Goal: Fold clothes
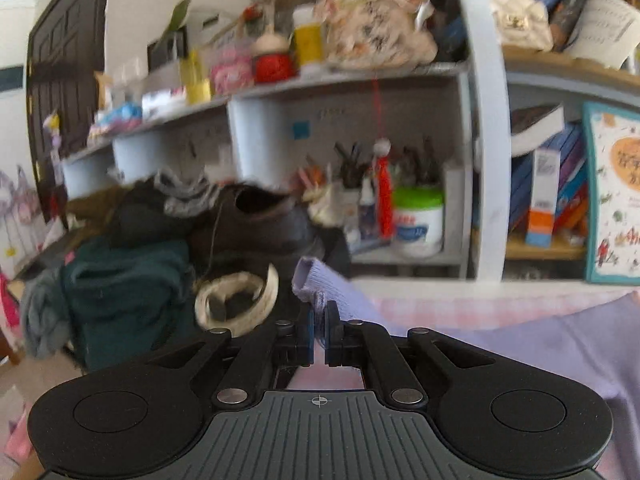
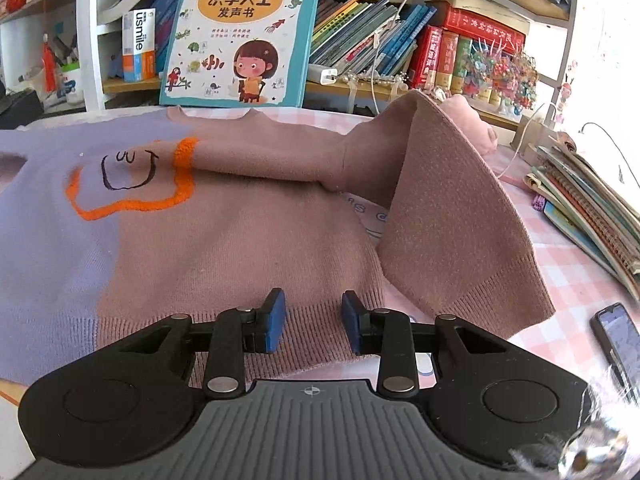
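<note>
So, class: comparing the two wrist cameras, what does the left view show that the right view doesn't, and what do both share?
Only the left view: the left gripper shut on the lilac sleeve, and a pile of dark clothes. Only the right view: the open right gripper over the pink hem, the orange outline, and a phone. Both show the sweater and the picture book.

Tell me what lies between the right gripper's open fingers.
In the right wrist view, only the sweater's pink ribbed hem shows between the right gripper's fingers, ungripped.
</note>
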Motion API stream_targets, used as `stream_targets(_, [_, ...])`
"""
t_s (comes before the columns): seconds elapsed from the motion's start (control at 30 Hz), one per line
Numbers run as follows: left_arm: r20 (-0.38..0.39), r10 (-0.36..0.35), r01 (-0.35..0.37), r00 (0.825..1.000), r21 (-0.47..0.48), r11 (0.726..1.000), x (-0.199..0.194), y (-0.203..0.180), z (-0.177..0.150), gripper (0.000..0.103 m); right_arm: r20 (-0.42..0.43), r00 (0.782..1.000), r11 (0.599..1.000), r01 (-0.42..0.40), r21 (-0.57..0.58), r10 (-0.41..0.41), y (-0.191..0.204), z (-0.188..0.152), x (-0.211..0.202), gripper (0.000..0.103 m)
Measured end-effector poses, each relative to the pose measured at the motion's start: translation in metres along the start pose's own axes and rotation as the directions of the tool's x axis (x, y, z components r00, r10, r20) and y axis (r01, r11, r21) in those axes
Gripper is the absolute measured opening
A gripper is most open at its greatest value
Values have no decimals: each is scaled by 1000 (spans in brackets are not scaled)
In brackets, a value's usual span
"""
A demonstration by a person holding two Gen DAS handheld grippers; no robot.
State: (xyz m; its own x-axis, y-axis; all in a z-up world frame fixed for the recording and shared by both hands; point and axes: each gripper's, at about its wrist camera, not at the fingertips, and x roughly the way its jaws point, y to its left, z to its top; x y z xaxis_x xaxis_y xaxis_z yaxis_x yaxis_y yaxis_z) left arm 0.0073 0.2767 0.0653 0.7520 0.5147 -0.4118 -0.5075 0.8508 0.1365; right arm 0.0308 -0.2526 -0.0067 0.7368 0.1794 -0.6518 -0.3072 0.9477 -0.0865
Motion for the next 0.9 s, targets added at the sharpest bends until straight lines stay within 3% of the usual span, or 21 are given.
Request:
stream_targets(0.1, [-13,55,-54,998,42,998,-8,-7,-10,11,-8,1000,1000,-2,-9,2,0,3,1,30])
stream_targets(0.17, [14,20,-21,1000,56,998,-26,-17,-17,12,-13,1000,1000,-6,-9,6,0,4,2,30])
stream_targets(0.23, [25,-90,88,996,69,994,-46,-35,-21,12,-8,1000,1000,-8,-2,8,-1,6,2,30])
stream_targets(0.3, [17,-236,234,971,79,969,-63,-56,-26,13,8,1000,1000,-6,9,6,-2,9,0,30])
stream_targets(0.37, [-13,-393,393,920,61,918,-75,-78,-35,21,24,1000,1000,-10,22,10,-2,10,-3,30])
stream_targets(0.4, [-27,-414,415,910,65,908,-77,-85,-38,31,30,999,999,-13,29,13,-3,10,-4,30])
stream_targets(0.43, [-41,-427,429,903,70,900,-78,-92,-42,35,36,999,999,-15,38,14,-3,10,-6,30])
stream_targets(0.7, [-151,-527,544,836,103,833,-88,-143,-72,35,126,991,996,31,81,-41,-14,16,-27,30])
stream_targets(0.73, [-158,-511,530,845,112,841,-87,-143,-73,35,138,989,996,49,80,-59,-17,16,-30,30])
stream_targets(0.9, [-196,-515,534,834,58,843,-79,-137,-77,35,164,967,980,191,50,-197,-36,15,-40,30])
